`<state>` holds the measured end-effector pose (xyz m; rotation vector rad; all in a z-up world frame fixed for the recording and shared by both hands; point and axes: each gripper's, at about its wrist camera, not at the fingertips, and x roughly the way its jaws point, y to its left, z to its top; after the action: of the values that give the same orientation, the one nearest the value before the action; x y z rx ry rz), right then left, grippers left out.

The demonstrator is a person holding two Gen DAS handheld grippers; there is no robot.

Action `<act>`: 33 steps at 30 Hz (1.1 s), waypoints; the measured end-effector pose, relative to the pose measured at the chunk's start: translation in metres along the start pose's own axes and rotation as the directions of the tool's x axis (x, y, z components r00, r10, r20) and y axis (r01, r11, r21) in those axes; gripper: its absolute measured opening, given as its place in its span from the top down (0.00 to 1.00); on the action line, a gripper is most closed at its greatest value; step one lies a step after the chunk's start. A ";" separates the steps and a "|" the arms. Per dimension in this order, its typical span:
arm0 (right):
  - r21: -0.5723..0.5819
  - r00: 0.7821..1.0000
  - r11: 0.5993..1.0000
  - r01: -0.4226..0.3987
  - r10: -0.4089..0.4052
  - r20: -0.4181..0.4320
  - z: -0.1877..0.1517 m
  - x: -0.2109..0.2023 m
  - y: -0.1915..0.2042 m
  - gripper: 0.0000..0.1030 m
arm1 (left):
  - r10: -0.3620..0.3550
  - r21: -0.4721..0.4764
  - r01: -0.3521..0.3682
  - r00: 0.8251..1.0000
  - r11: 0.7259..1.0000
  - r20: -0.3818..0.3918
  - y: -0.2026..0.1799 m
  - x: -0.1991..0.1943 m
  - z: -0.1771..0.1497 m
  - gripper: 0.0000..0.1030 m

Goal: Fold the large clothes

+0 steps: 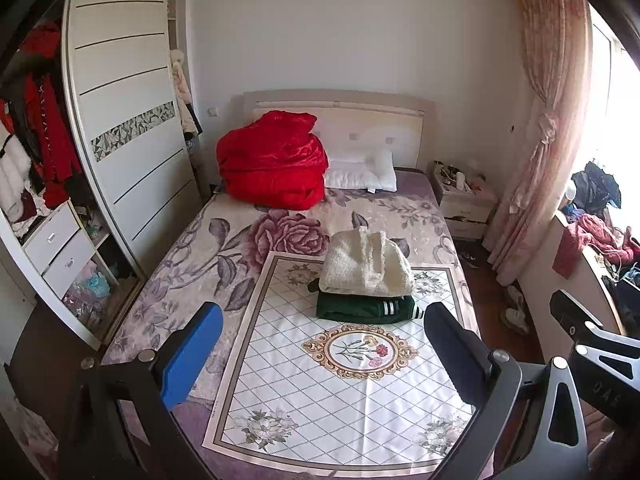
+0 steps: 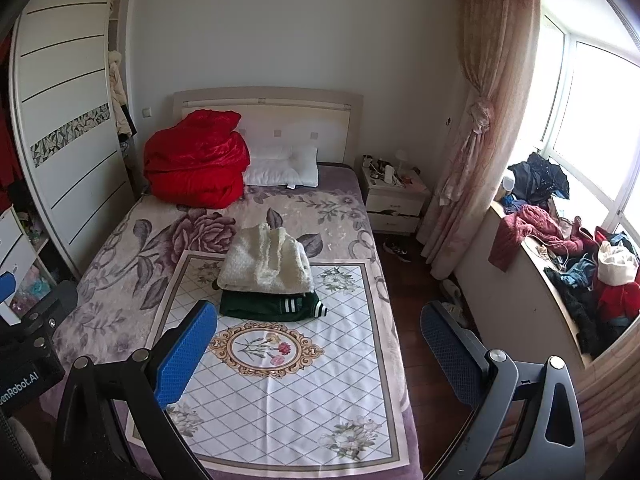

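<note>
A bedroom seen from above the foot of a bed [image 1: 168,264], both handheld grippers raised over it. Far left of the bed stands a white sliding wardrobe [image 1: 120,120], its open section showing red hanging clothes. At the left of the bed's head sits a bulky red quilt [image 1: 272,164], with a white pillow [image 1: 360,172] just to its right. The left gripper [image 1: 322,364] hangs over the near part of the bed, its jaws spread wide and holding nothing. On a white floral mat [image 1: 320,400] laid over the bed, near the mat's far edge, lies a folded cream fleece garment [image 1: 368,264] stacked on a folded dark green garment [image 1: 360,308] with white striped cuffs. The right gripper [image 2: 318,360] hovers over the bed's right edge, jaws likewise spread and empty. Right of the bed's head is a cluttered nightstand [image 2: 396,200], then a tied pink curtain [image 2: 476,128], then a window ledge [image 2: 520,280] heaped with loose clothes
</note>
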<state>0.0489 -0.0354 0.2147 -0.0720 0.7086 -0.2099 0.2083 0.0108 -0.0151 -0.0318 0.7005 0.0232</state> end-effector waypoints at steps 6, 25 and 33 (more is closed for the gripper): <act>0.001 1.000 1.000 0.004 -0.004 0.001 -0.001 -0.001 0.000 0.00 | -0.003 -0.001 0.003 1.000 1.000 -0.001 -0.001 0.000 0.000 0.00; 0.002 1.000 1.000 -0.003 0.003 0.003 0.002 0.003 -0.007 0.00 | -0.005 -0.004 0.005 1.000 1.000 0.001 -0.009 0.002 0.008 0.00; 0.003 1.000 1.000 -0.011 0.011 0.011 0.007 0.005 -0.006 0.00 | -0.006 -0.005 0.006 1.000 1.000 0.004 -0.009 0.002 0.010 0.00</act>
<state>0.0559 -0.0428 0.2179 -0.0662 0.6974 -0.1999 0.2161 0.0019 -0.0085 -0.0384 0.6961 0.0195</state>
